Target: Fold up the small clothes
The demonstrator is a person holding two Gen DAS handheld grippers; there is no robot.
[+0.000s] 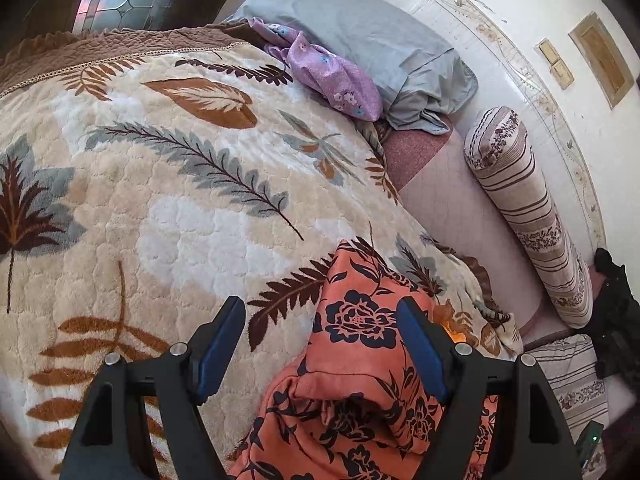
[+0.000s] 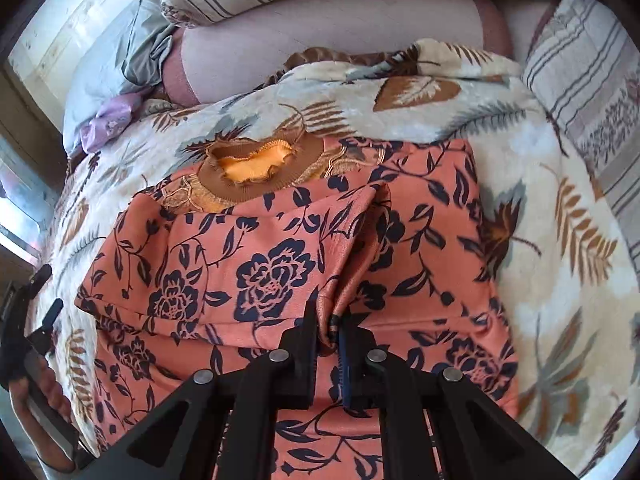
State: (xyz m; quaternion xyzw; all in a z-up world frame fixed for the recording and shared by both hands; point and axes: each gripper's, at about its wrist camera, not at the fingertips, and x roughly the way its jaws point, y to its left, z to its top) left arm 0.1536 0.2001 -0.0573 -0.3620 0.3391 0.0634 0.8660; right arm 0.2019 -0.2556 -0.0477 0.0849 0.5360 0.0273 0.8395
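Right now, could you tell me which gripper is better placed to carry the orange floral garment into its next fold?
The right gripper, probably. It is already shut on a raised ridge of the garment. The left gripper is open, with the cloth only lying between its fingers, so it would need to close first.

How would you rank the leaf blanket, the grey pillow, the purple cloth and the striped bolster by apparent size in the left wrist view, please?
1. leaf blanket, by far the largest.
2. grey pillow.
3. striped bolster, close to the pillow, so that order is unsure.
4. purple cloth, smallest.
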